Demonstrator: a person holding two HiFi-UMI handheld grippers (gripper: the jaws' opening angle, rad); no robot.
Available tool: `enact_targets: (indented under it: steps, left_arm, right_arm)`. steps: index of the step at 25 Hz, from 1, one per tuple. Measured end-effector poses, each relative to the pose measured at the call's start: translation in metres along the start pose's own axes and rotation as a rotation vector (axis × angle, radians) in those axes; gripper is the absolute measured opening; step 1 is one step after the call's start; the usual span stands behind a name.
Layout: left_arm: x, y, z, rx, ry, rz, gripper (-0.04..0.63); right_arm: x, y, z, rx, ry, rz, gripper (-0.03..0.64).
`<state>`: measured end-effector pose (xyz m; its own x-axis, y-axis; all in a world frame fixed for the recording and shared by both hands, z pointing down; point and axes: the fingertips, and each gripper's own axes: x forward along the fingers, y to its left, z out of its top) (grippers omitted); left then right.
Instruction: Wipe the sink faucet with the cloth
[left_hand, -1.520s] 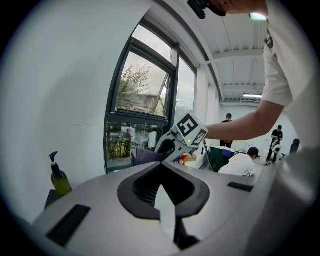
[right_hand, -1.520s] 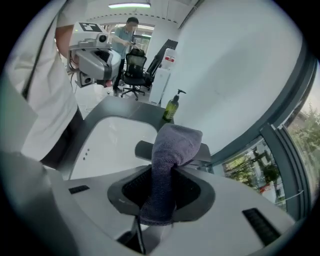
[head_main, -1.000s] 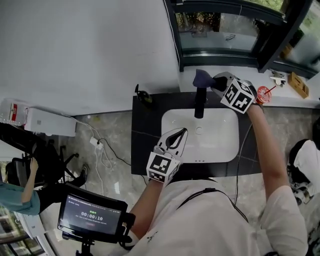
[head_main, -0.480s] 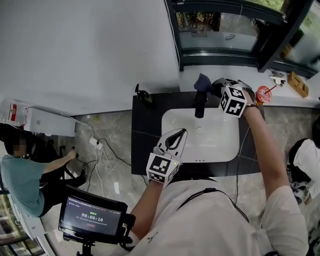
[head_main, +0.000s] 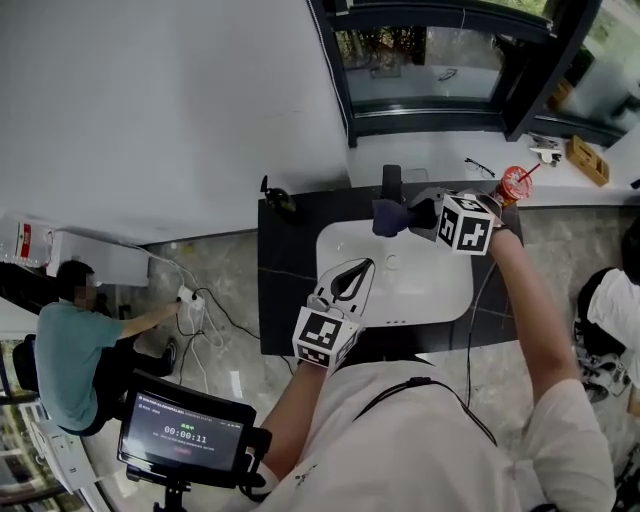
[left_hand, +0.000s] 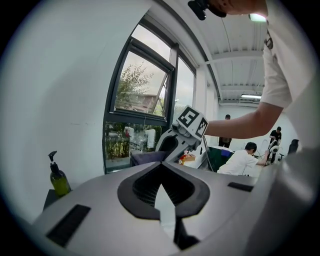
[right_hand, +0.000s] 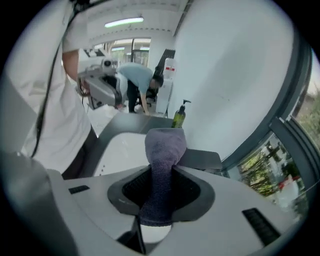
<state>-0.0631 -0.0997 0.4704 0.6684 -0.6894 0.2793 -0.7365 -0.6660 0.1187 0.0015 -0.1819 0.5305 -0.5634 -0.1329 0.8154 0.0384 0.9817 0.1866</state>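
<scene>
The right tool (head_main: 412, 217) is clamped on the dark purple cloth (head_main: 388, 217), and the right gripper view shows the fabric pinched between its jaws with a rounded wad bulging out past the tips (right_hand: 165, 145). In the head view that wad sits at the front of the black faucet (head_main: 391, 180), low on its upright column and above the back edge of the white sink (head_main: 440, 300); whether cloth and faucet actually touch cannot be told. The left tool (head_main: 350, 280) hangs over the near left part of the basin, well apart from the faucet, its jaws brought together at the tips with nothing between them. A green soap bottle (head_main: 280, 198) stands at the rear left corner of the dark tabletop (head_main: 285, 270)
</scene>
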Motion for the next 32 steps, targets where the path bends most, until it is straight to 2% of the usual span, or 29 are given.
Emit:
enact_targets:
  steps: [2, 4, 9, 12, 16, 19, 25, 29, 32]
  left_arm:
    - [0.000, -0.001, 0.001, -0.001, 0.000, -0.003, -0.005]
    - [0.000, -0.001, 0.000, -0.001, 0.001, -0.004, -0.005]
    - [-0.002, 0.002, -0.003, -0.005, 0.003, 0.009, -0.005]
    - [-0.006, 0.002, -0.002, -0.008, 0.008, 0.025, -0.005]
    - [-0.012, 0.002, -0.002, -0.012, 0.013, 0.043, -0.005]
    - [-0.014, 0.004, -0.005, -0.016, 0.015, 0.054, -0.005]
    - [-0.013, 0.011, -0.007, -0.014, 0.014, 0.054, -0.005]
    - [-0.006, 0.006, -0.004, -0.005, 0.019, 0.034, -0.005]
    - [-0.002, -0.001, -0.004, 0.000, 0.028, 0.016, -0.005]
  right_arm:
    - [-0.012, -0.007, 0.008, 0.090, -0.091, 0.005, 0.112]
    - [-0.021, -0.027, 0.006, 0.139, -0.122, -0.050, 0.112]
    - [-0.023, -0.084, -0.013, 0.159, -0.081, -0.209, 0.114]
    - [-0.020, -0.111, -0.022, 0.127, -0.020, -0.315, 0.114]
    - [-0.006, -0.127, -0.031, 0.105, 0.068, -0.375, 0.114]
    - [0.006, -0.120, -0.037, 0.078, 0.117, -0.343, 0.114]
    - [0.014, -0.068, -0.026, -0.025, 0.130, -0.151, 0.113]
    - [0.016, -0.031, -0.019, -0.039, 0.097, -0.036, 0.113]
    - [0.016, -0.003, -0.012, 0.009, 0.008, 0.057, 0.112]
